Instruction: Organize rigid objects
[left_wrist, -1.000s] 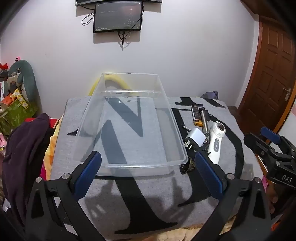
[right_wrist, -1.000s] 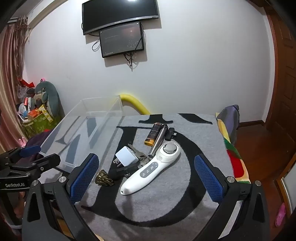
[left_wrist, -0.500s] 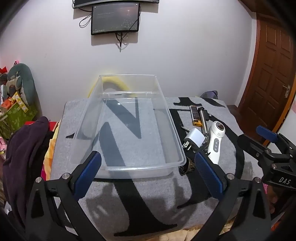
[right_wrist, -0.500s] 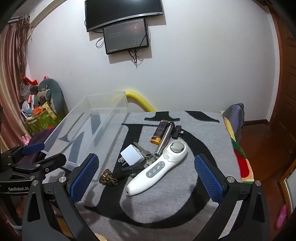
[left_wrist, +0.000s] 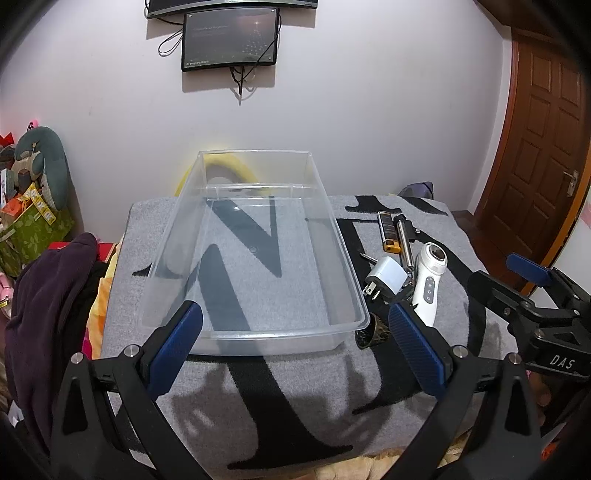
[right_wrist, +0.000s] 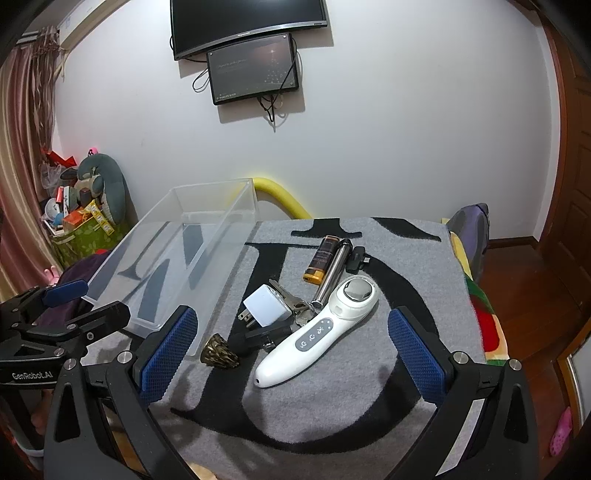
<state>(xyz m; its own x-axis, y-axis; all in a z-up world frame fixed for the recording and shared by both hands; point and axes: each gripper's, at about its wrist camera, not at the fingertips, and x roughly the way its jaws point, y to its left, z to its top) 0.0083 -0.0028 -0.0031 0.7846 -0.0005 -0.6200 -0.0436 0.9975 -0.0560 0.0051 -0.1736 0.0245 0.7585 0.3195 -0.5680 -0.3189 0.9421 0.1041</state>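
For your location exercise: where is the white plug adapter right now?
In the right wrist view, the white plug adapter lies on the grey mat, between the clear bin and the white handheld device.

We see a pale, plain wall (right_wrist: 406, 129) with two dark monitors (right_wrist: 255, 70) mounted one below the other, cables dangling beneath. A brown panelled wooden door (left_wrist: 539, 155) stands at the right, above a reddish wood floor (right_wrist: 517, 295). A pinkish curtain (right_wrist: 22, 166) hangs at the left beside piled boxes and toys (right_wrist: 85, 206).
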